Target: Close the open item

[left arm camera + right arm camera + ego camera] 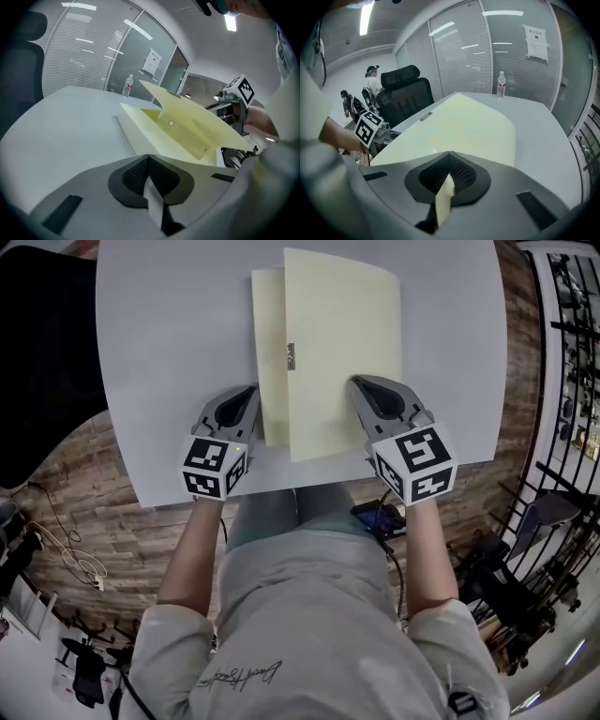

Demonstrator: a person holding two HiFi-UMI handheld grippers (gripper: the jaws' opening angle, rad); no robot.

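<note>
Two tongs sit by the bench's [169, 352] near edge, low in the head view. The right tongs [367, 390] pinch the lower right edge of the pale yellow folder's [342, 343] cover, with a yellow strip caught between the jaws. The left tongs [247, 397] are pressed together, tip just beside the folder's left edge. The folder lies mid-frame on the bench, partly open, its cover lifted and tilted over the back sheet. Farther off, a bottle [501, 84] stands near the bench's far edge, upper right in the right gripper view.
</note>
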